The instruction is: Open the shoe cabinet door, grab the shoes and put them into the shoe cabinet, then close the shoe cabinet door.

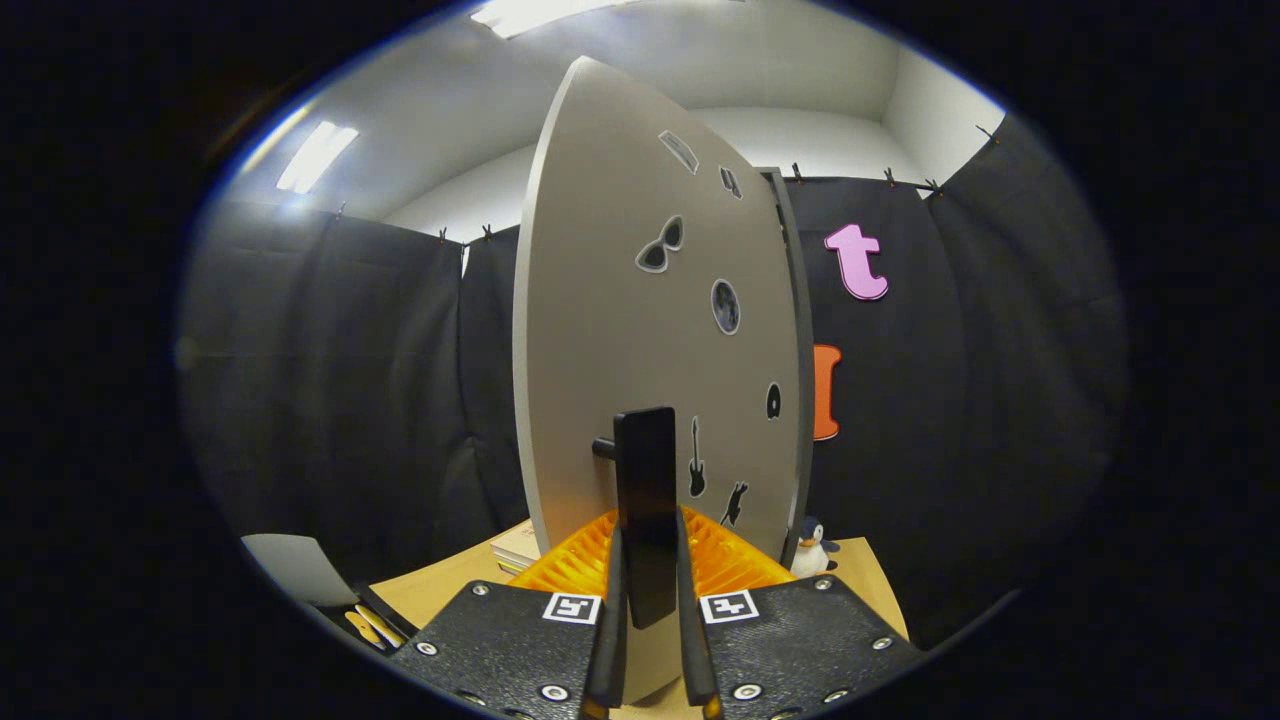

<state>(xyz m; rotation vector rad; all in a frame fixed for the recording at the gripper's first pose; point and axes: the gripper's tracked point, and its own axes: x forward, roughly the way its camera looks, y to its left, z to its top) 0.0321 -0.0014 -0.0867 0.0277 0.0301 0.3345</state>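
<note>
Door: the shoe cabinet door [640, 330] is the largest thing ahead, a pale grey panel standing upright and swung part open, so its face runs away from the fingers toward the hinge side at the right.
Cabinet edge: a thin grey upright [797, 360] stands along the door's far side, against the dark cloth wall.
Stickers: small dark cut-out stickers dot the door face, among them a pair of sunglasses [660, 245], a round badge [726, 306] and a guitar [696, 458]; any writing on them is too small to read.
Table: a light wooden top [440, 590] lies under the cabinet, with a stack of books [518, 548] just left of the door's foot.
Handle: a black vertical bar [646, 510] stands off the door on a short peg, low on the panel.
Gripper: the gripper [647, 600] points straight at the door and is clenched on the handle, one finger pressing each side of the bar.
Markers: a square black-and-white tag [571, 607] sits on each finger body; they carry a pattern, no words.
Toy: a small penguin figure [812, 548] stands on the table just right of the cabinet edge.
</note>
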